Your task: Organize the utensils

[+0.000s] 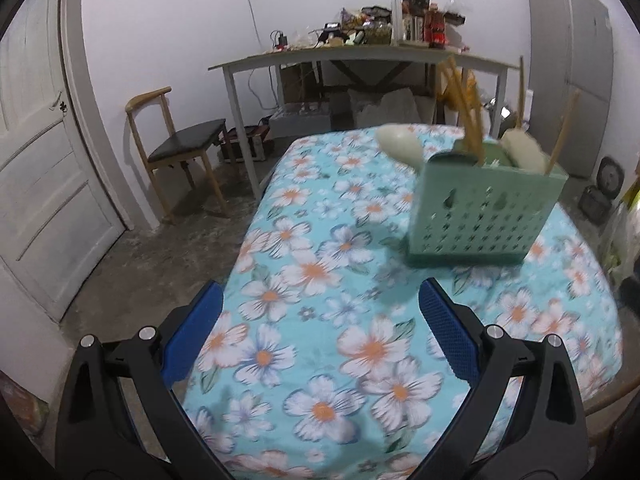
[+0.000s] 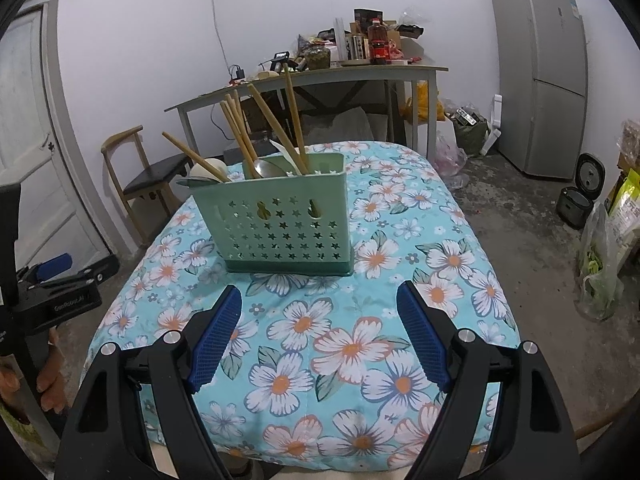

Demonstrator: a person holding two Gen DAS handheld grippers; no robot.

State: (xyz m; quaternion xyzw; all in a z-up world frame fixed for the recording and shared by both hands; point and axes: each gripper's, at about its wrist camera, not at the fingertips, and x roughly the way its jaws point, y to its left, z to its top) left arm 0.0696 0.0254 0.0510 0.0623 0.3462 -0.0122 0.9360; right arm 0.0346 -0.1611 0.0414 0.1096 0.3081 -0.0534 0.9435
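Note:
A green perforated utensil caddy stands upright on the floral tablecloth; it also shows in the left wrist view. Wooden chopsticks and spoons stick out of its top. A white spoon shows at the caddy's left rim in the left view. My right gripper is open and empty, just in front of the caddy. My left gripper is open and empty, in front and left of the caddy; it also shows at the left edge of the right view.
A wooden chair stands left of the table. A cluttered side table is behind. A fridge, rice cooker and bags are on the right. A white door is at left.

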